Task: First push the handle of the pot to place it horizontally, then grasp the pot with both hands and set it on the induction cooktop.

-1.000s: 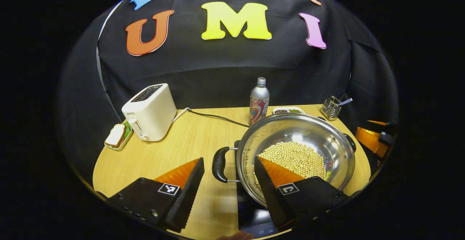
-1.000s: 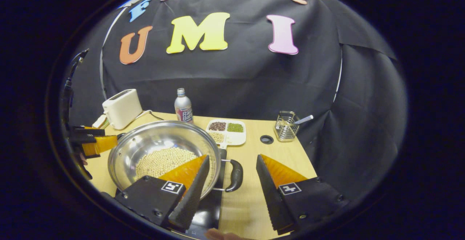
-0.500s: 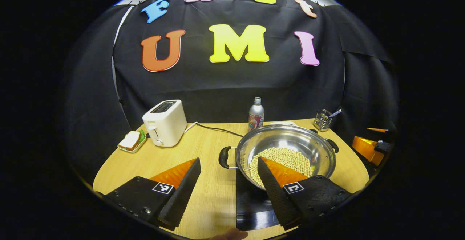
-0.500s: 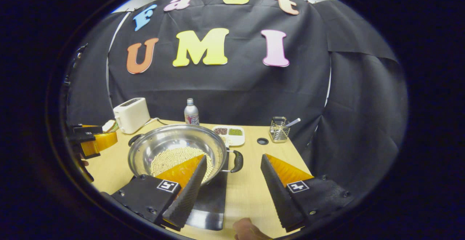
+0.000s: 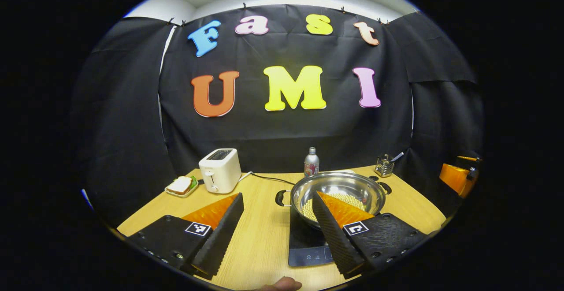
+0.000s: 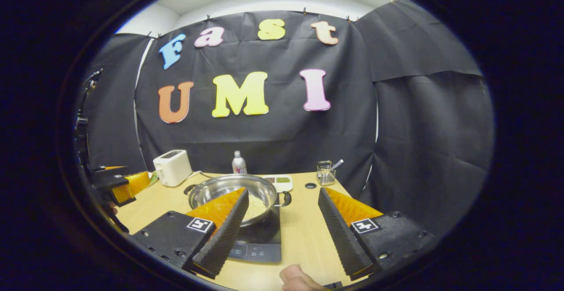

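Both grippers are pulling back and up from the table (image 5: 260, 238); compared with a second ago the pot (image 5: 337, 190) is looking much smaller in both views and more of the booth wall and ceiling is showing. The pot, holding pale beans (image 5: 348, 199), is sitting on the induction cooktop (image 5: 308, 249) at the near middle of the table, its two black handles pointing left (image 5: 280, 197) and right (image 5: 385, 188). The left gripper (image 5: 277, 222) is hanging above the near edge with fingers spread wide and nothing between them; a second ago its right finger was reaching over the pot's rim. The right gripper (image 6: 282, 220) is likewise spread and empty, well back from the pot. In the right gripper view the left gripper is appearing at the left edge. The toaster (image 5: 220, 170), sandwich dish (image 5: 181, 186), bottle (image 5: 311, 162), utensil basket (image 5: 384, 166) and sectioned tray (image 6: 278, 180) are staying where they were at the far side. A fingertip (image 6: 296, 277) is showing at the near edge.
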`<state>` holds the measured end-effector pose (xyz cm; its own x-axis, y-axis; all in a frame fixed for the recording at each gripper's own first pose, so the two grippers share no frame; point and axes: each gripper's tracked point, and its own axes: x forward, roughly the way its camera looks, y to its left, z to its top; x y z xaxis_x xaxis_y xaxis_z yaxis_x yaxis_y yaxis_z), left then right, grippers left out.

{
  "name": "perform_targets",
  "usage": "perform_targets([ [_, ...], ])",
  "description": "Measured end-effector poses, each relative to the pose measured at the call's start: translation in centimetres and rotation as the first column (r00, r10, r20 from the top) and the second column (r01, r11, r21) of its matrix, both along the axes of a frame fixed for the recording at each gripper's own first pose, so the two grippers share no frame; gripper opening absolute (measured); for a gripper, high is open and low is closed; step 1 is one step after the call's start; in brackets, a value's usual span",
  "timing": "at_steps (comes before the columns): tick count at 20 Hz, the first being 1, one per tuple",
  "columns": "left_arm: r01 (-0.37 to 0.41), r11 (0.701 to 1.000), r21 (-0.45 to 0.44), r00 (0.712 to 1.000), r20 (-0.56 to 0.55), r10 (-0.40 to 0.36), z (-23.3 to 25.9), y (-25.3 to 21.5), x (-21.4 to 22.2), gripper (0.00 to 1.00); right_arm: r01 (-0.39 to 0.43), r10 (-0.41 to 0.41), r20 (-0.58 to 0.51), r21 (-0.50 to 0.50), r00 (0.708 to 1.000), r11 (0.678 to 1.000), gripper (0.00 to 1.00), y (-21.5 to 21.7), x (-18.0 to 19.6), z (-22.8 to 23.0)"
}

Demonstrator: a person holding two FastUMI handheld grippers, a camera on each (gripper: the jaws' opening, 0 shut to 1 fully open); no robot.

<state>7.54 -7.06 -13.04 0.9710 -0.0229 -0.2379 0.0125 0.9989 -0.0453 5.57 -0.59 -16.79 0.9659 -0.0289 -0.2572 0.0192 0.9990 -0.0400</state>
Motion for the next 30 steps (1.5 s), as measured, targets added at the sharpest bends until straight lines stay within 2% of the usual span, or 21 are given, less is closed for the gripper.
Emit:
perform_targets([
  [1, 0.001, 1.0, 0.006, 0.999, 0.034, -0.001, 1.2, -0.1, -1.0, 0.93, 0.001, -0.001, 0.024, 0.002, 1.0, 1.0, 0.99, -0.2, -1.0, 1.1],
  [2, 0.002, 1.0, 0.02, 0.997, 0.073, -0.004, 2.5, 0.0, -1.7, 0.84, 0.01, -0.01, 0.044, -0.007, 0.999, 1.0, 0.99, -0.5, -2.0, 2.0],
  [3, -0.014, 0.999, 0.031, 0.995, 0.103, 0.011, 3.5, 0.4, -2.5, 0.93, 0.02, -0.019, 0.065, -0.015, 0.998, 1.0, 0.99, -0.9, -3.0, 2.9],
  [5, -0.043, 0.999, 0.02, 0.99, 0.134, 0.04, 5.0, 0.9, -5.3, 0.96, 0.031, -0.029, 0.117, -0.019, 0.993, 0.999, 0.99, -1.2, -5.0, 5.2],
  [7, -0.046, 0.997, -0.055, 0.98, 0.192, 0.056, 7.2, 0.6, -7.7, 0.95, 0.052, -0.051, 0.158, -0.001, 0.986, 0.999, 0.99, -1.8, -6.8, 6.9],
  [8, -0.033, 0.997, -0.074, 0.966, 0.253, 0.051, 9.0, 0.3, -8.7, 1.0, 0.056, -0.057, 0.175, 0.007, 0.983, 0.998, 0.99, -2.0, -7.6, 7.7],
  [9, -0.018, 0.998, -0.067, 0.951, 0.306, 0.037, 10.5, 0.3, -9.7, 0.95, 0.054, -0.055, 0.19, 0.01, 0.98, 0.998, 0.99, -2.1, -8.4, 8.5],
  [11, -0.037, 0.999, -0.031, 0.934, 0.355, 0.045, 12.1, 1.3, -11.9, 0.95, 0.061, -0.063, 0.215, 0.018, 0.975, 0.998, 0.99, -2.5, -10.1, 9.8],
  [13, -0.038, 0.999, -0.035, 0.935, 0.352, 0.048, 12.3, 1.3, -13.0, 0.95, 0.058, -0.063, 0.238, 0.027, 0.969, 0.998, 0.98, -2.7, -11.7, 11.0],
  [17, 0.029, 0.992, -0.12, 0.954, 0.298, 0.008, 11.2, -0.1, -14.0, 0.96, 0.05, -0.05, 0.263, 0.01, 0.964, 0.999, 0.99, -2.8, -14.0, 12.1],
  [22, 0.008, 0.998, -0.069, 0.954, 0.299, 0.013, 11.3, 1.1, -14.2, 0.96, 0.043, -0.042, 0.301, 0.004, 0.953, 0.999, 0.98, -2.4, -15.1, 12.9],
  [25, 0.006, 0.997, -0.071, 0.952, 0.306, 0.016, 11.4, 1.3, -14.3, 0.96, 0.045, -0.045, 0.304, 0.009, 0.951, 0.999, 0.99, -2.5, -15.3, 12.9],
  [30, 0.003, 0.998, -0.068, 0.95, 0.31, 0.019, 11.3, 1.7, -14.6, 0.96, 0.032, -0.023, 0.36, -0.019, 0.933, 0.999, 0.98, -2.7, -15.0, 13.6],
])
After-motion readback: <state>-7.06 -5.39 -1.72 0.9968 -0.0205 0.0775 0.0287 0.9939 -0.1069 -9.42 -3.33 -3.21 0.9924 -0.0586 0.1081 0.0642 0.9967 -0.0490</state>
